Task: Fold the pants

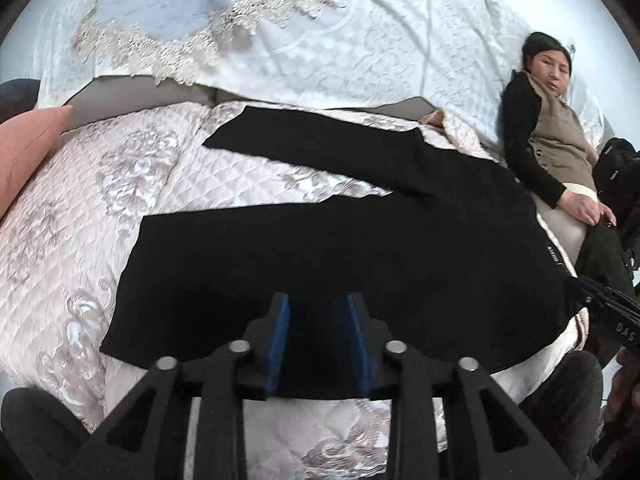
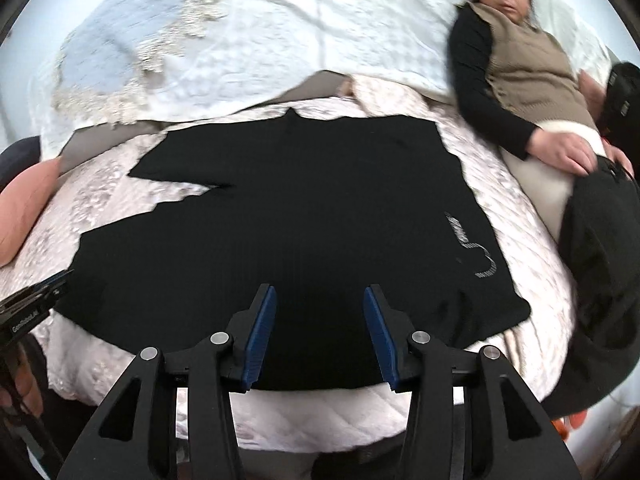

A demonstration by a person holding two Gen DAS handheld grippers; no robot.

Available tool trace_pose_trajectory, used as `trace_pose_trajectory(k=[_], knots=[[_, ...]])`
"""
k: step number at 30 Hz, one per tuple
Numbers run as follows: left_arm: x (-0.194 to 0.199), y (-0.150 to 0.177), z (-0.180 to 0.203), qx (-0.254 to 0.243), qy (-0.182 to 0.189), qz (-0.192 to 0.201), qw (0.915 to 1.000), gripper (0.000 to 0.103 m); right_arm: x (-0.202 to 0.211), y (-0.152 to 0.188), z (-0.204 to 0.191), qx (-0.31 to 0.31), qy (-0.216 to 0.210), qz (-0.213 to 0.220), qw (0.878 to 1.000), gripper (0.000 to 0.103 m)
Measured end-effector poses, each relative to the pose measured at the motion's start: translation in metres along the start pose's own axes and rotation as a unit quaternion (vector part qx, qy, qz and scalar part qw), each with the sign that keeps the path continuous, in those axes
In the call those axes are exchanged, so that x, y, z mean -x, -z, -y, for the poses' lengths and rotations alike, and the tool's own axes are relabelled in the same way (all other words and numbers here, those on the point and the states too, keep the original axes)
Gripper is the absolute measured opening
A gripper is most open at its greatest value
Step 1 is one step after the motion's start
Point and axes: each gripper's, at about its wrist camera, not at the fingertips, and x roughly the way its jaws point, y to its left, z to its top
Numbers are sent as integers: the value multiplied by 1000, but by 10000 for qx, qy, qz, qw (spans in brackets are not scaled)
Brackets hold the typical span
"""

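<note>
One pair of black pants (image 1: 320, 248) spread flat on the quilted bed cover (image 1: 80, 216), long axis running left to right: two legs pointing left, waist to the right near a seated person (image 1: 556, 148). One pink pillow (image 1: 24, 148) at far left. Two claws over the near edge: left gripper (image 1: 318, 340) released, pads parted above cloth, perhaps brushing it; right gripper (image 2: 320, 336) released too, jaws wider, nothing pinched. One white lace-trimmed blanket (image 1: 280, 28) beyond.
</note>
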Motion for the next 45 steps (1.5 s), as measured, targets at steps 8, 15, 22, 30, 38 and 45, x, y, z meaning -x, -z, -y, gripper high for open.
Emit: trace_pose_trajectory(k=[8, 15, 22, 30, 38, 45], knots=[[1, -8, 1, -103, 130, 45, 9999, 39, -5, -6, -16, 222, -158, 65, 9996, 47], [-5, -15, 3, -192, 128, 53, 9997, 39, -11, -10, -22, 283, -195, 25, 9994, 47], [-13, -21, 3, -260, 187, 11, 9995, 39, -18, -16, -25, 348, -201, -2, 9992, 47], [-28, -39, 2, -339, 220, -17, 9992, 39, -28, -25, -26, 448, -197, -3, 9988, 47], [-41, -72, 0, -597, 377, 105, 9974, 39, -44, -43, -23, 709, -266, 21, 9971, 47], [-66, -113, -6, -804, 567, 155, 9950, 39, -63, -72, -16, 1049, -317, 81, 9939, 47]])
